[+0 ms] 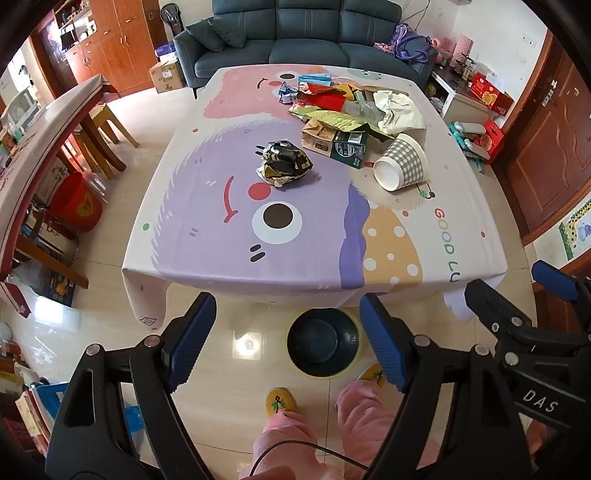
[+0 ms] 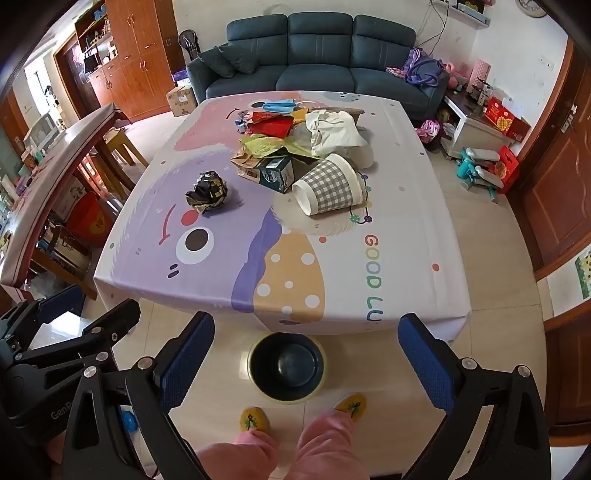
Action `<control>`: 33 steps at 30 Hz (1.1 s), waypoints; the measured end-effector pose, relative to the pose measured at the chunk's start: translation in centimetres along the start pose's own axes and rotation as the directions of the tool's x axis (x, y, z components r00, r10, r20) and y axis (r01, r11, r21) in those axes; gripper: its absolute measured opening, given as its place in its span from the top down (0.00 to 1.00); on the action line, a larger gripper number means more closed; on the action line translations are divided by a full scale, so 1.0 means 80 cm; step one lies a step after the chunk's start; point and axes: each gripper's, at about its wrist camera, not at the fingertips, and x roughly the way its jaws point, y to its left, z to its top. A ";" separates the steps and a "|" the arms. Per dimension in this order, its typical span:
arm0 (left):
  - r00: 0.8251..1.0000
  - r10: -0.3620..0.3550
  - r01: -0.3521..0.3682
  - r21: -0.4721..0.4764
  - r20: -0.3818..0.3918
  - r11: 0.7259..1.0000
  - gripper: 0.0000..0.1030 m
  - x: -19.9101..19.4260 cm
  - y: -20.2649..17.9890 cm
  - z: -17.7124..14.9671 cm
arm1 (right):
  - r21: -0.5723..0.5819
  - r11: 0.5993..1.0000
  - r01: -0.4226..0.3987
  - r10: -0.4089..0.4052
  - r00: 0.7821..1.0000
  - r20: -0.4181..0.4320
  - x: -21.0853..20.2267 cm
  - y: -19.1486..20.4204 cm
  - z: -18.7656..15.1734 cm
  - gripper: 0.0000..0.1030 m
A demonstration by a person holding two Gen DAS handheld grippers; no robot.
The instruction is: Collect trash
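A crumpled black-and-gold wrapper [image 1: 283, 163] [image 2: 207, 192] lies alone on the cartoon tablecloth. A checked paper cup [image 1: 402, 162] [image 2: 328, 184] lies on its side beside a pile of wrappers, cartons and a white cloth [image 1: 347, 107] [image 2: 306, 136] at the far side. A dark bin [image 1: 323, 341] [image 2: 287, 366] stands on the floor at the table's near edge. My left gripper [image 1: 288, 339] is open and empty, held above the floor before the table. My right gripper [image 2: 306, 354] is open and empty, above the bin; it also shows in the left wrist view [image 1: 517, 291].
The table [image 1: 258, 266] [image 2: 166, 295] fills the middle of both views. A blue sofa [image 1: 306, 33] [image 2: 317, 48] stands behind it. A wooden table and stools [image 1: 55, 129] and a red bucket [image 1: 75, 201] are at left. My slippered feet [image 2: 255, 419] stand by the bin.
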 end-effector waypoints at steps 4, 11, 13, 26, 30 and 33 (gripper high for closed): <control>1.000 -0.002 0.002 -0.001 0.004 1.000 0.25 0.000 0.000 0.000 | -0.001 1.000 0.001 -0.001 1.000 0.002 -0.002 0.001 0.001 0.02; 1.000 -0.007 0.007 -0.003 0.005 1.000 0.25 0.000 0.000 0.000 | -0.002 1.000 0.005 -0.005 1.000 0.006 -0.004 -0.003 -0.007 0.02; 1.000 -0.008 0.008 -0.004 0.002 1.000 0.25 0.000 0.000 0.000 | -0.001 1.000 0.008 -0.008 1.000 0.011 -0.004 -0.004 -0.010 0.02; 1.000 -0.011 0.010 0.010 0.023 1.000 0.25 -0.014 0.000 0.008 | 0.003 1.000 0.006 -0.006 1.000 0.024 -0.022 0.002 0.003 0.02; 1.000 -0.012 0.011 0.010 0.029 1.000 0.25 -0.016 0.002 0.009 | -0.001 1.000 0.007 -0.007 0.999 0.032 -0.027 0.007 0.005 0.02; 0.999 -0.012 0.012 0.010 0.035 1.000 0.25 -0.017 0.004 0.011 | -0.007 1.000 0.007 -0.007 0.999 0.043 -0.031 0.014 0.008 0.02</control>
